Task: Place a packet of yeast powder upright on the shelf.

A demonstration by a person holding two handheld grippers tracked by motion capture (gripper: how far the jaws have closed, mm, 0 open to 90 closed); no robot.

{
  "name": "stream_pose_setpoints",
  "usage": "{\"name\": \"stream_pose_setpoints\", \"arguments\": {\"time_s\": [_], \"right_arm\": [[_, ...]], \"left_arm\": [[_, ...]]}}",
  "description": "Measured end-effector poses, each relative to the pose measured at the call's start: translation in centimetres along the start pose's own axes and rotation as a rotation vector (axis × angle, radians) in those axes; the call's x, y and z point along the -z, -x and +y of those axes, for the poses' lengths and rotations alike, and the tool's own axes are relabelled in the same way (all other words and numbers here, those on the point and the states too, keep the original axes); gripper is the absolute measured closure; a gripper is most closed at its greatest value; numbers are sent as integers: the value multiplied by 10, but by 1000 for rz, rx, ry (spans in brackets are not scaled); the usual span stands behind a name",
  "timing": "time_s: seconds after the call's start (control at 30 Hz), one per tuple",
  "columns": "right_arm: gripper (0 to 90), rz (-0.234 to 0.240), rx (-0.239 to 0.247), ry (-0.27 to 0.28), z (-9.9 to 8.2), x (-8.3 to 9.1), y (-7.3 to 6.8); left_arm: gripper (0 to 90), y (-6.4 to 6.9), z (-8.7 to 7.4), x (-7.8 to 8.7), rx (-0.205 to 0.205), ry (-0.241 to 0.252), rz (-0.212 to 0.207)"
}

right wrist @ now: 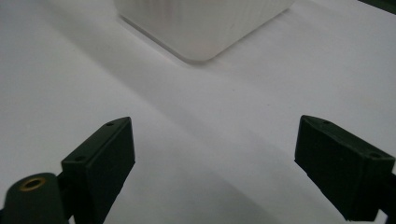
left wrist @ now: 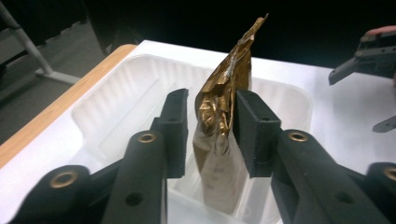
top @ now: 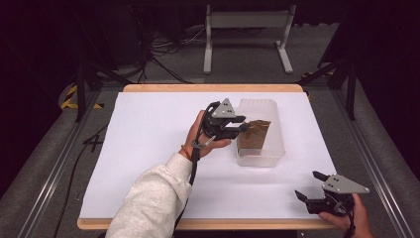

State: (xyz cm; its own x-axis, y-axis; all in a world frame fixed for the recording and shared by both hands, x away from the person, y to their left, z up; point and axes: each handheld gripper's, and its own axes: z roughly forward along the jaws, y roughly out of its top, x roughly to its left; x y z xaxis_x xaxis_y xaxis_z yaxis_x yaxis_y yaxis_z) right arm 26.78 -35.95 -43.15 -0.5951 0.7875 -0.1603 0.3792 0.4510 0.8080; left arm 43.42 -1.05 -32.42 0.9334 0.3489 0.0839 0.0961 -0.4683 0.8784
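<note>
A crumpled gold foil packet stands upright inside a white plastic tub right of the table's middle. My left gripper reaches over the tub's left rim and is shut on the packet. In the left gripper view the packet rises between the two black pads, its lower end down in the tub. My right gripper rests near the front right corner of the table, open with nothing in it. In the right gripper view its jaws stand wide apart over bare white surface, facing the tub.
A white sheet covers the wooden table, whose edge shows at the front. The far-off right gripper shows in the left gripper view. A white metal stand and cables lie on the floor beyond the table.
</note>
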Motion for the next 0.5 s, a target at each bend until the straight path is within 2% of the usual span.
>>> {"name": "stream_pose_setpoints", "arguments": {"time_s": [0.07, 0.13, 0.17, 0.27, 0.33, 0.5], "right_arm": [[127, 0, 1, -1, 0, 0, 0], [127, 0, 1, -1, 0, 0, 0], [127, 1, 0, 0, 0, 0, 0], [127, 0, 1, 0, 0, 0, 0], [127, -1, 1, 1, 0, 0, 0], [127, 1, 1, 0, 0, 0, 0]], "left_arm": [[607, 0, 1, 2, -5, -3, 22], [563, 0, 1, 2, -1, -11, 25], [563, 0, 2, 3, -11, -26, 35], [483, 0, 2, 4, -20, -53, 57], [434, 2, 3, 6, -27, -59, 83], [322, 5, 5, 10, -47, -81, 114]]}}
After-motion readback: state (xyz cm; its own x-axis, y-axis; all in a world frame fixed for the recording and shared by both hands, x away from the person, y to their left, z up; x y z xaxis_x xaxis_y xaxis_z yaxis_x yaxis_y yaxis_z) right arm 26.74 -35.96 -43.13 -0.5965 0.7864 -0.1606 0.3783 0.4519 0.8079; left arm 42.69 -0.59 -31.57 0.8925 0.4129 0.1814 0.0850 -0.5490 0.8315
